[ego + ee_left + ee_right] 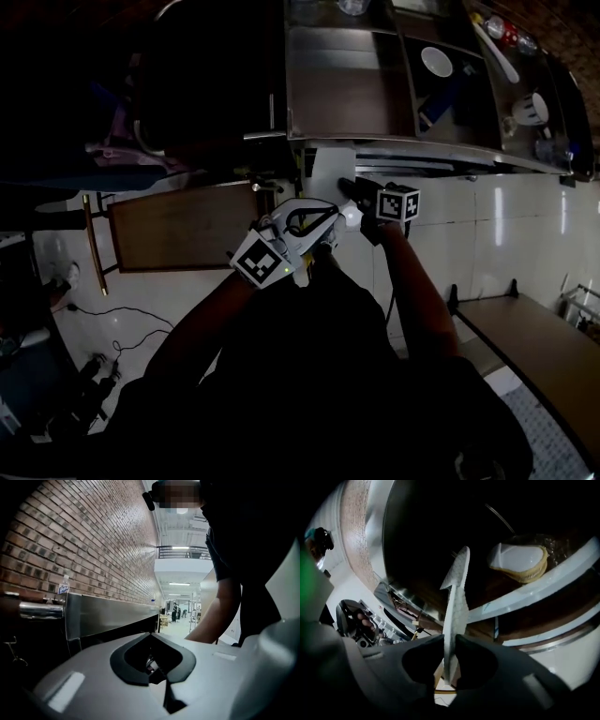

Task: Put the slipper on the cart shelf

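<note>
The steel cart (pixel 337 98) is seen close ahead, with bare shelf room left open. Two slippers are counted: the shelved slipper (pixel 518 563) is laid flat inside, and the held slipper (pixel 457 597) is pinched edge-on by the right gripper (pixel 451 644), just off the rim. The left gripper (pixel 152 639) is closed up, nothing in it.

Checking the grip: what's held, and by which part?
The right gripper clamps the white slipper by its sole's near end; the left gripper holds nothing.
</note>
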`<state>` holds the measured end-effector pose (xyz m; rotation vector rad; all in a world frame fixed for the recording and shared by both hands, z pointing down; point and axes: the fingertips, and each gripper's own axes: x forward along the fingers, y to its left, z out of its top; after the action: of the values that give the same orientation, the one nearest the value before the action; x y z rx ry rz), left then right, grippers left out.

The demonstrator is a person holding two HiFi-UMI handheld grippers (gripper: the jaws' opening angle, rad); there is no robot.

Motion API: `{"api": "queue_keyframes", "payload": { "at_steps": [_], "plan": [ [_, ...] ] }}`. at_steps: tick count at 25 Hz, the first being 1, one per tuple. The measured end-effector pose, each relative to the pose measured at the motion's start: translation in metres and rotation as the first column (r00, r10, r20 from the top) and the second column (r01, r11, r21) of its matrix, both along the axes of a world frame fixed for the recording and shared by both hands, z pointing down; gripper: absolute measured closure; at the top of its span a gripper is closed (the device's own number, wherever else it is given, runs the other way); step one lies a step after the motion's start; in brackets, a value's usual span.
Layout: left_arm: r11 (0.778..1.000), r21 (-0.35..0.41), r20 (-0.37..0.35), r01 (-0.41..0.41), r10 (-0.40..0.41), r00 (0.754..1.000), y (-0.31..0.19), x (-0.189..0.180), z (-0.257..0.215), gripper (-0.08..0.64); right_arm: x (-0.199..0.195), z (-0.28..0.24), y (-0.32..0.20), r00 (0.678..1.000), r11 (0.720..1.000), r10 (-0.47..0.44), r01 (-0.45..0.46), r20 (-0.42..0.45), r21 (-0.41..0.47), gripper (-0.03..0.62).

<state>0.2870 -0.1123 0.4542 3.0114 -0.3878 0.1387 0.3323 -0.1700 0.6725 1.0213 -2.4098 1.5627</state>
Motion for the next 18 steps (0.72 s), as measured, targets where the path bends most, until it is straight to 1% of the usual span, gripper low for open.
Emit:
{"api": "queue_keyframes", "payload": {
  "at_steps": [6,10,14,18],
  "plan": [
    [0.998,-0.004,0.017,0.055,-0.055,0.998,-0.014,0.008,0.01,0.557,0.013,0.015,-0.038,0.999,0.998,0.017,-0.014,-0.039,0.064,0.529],
    [0.995,-0.029,0.018,0.095,-0.095,0.995,-0.022,0.01,0.017,0.557,0.021,0.013,-0.063,0.996,0.987,0.09,-0.088,-0.012,0.138,0.529],
    [0.992,-0.039,0.022,0.118,-0.117,0.993,-0.028,0.012,0.023,0.557,0.028,0.006,-0.086,0.986,0.965,0.166,-0.166,0.018,0.203,0.529],
    [0.992,-0.035,0.03,0.123,-0.122,0.992,-0.029,0.014,0.027,0.557,0.033,0.005,-0.103,0.974,0.946,0.222,-0.224,0.037,0.234,0.529]
  ]
}}
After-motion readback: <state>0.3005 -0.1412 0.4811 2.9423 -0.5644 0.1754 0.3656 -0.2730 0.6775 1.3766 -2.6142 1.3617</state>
